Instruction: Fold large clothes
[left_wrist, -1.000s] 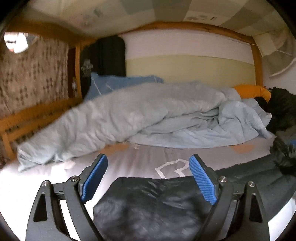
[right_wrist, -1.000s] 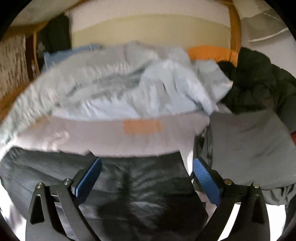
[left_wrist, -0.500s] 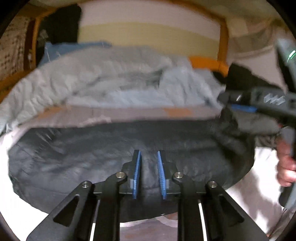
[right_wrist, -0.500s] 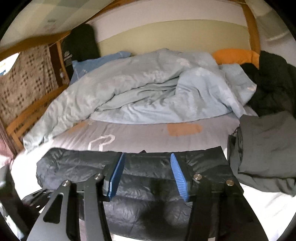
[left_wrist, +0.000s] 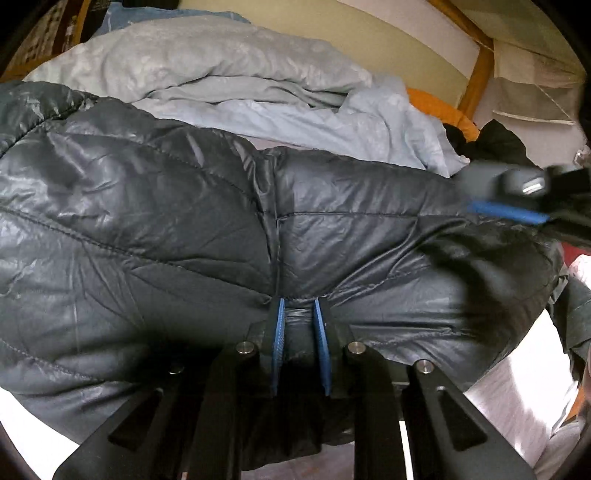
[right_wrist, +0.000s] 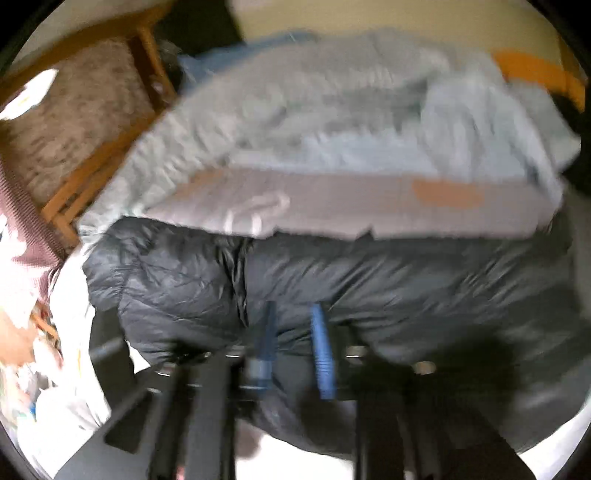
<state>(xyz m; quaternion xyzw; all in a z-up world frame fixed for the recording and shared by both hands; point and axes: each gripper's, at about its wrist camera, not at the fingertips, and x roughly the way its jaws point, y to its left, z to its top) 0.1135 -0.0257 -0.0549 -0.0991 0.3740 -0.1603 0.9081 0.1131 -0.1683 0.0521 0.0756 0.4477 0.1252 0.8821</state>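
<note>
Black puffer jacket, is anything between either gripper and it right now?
Nothing visible. The left gripper is already closed on a pinch of the black puffer jacket near its front edge. The right gripper looks shut on the jacket's near edge too, though that view is blurred.
</note>
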